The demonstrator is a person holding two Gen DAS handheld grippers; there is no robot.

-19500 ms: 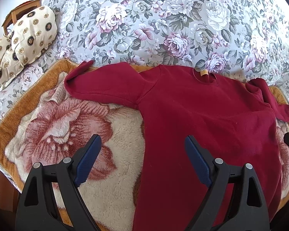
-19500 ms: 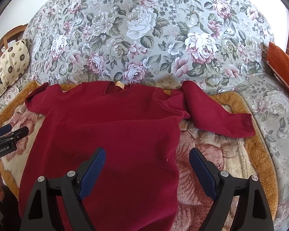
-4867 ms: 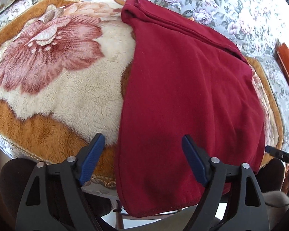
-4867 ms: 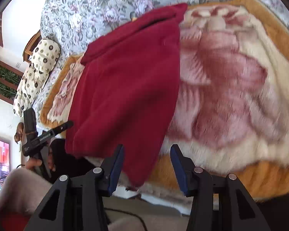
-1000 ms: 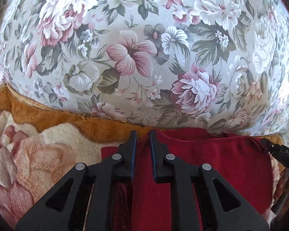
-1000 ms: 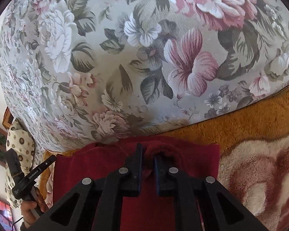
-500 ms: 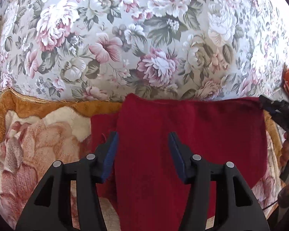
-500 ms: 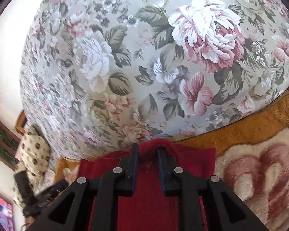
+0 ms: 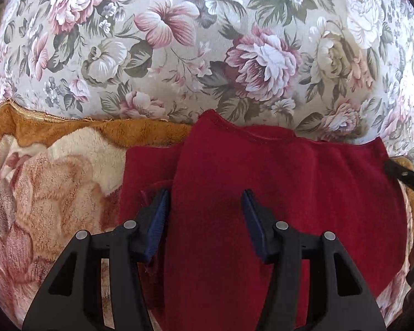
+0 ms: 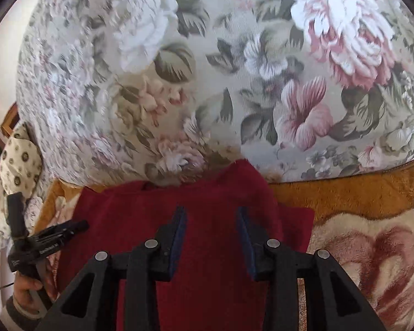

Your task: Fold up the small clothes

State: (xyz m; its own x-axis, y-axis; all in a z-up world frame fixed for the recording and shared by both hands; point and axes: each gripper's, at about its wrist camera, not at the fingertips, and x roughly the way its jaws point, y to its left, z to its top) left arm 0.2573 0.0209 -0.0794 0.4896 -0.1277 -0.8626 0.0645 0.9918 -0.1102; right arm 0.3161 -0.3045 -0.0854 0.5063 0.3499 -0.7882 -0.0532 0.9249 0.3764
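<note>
The dark red sweater (image 9: 303, 193) lies folded in half on the fleece blanket (image 9: 55, 179), its bottom hem laid up at the far edge. My left gripper (image 9: 205, 193) is open and empty over the folded layer's left part. My right gripper (image 10: 211, 211) is open and empty over the right part of the sweater (image 10: 140, 220). The left gripper also shows at the left of the right wrist view (image 10: 52, 234). A tip of the right gripper shows at the right of the left wrist view (image 9: 400, 175).
The floral sofa back (image 9: 207, 41) rises just beyond the sweater. A patterned cushion (image 10: 16, 160) lies at the far left. The blanket's orange border (image 10: 358, 190) runs along the sofa back.
Both grippers were shut on the sweater's hem a second ago. They have let go, opened, and drawn back slightly; the hem now rests on the folded sweater.
</note>
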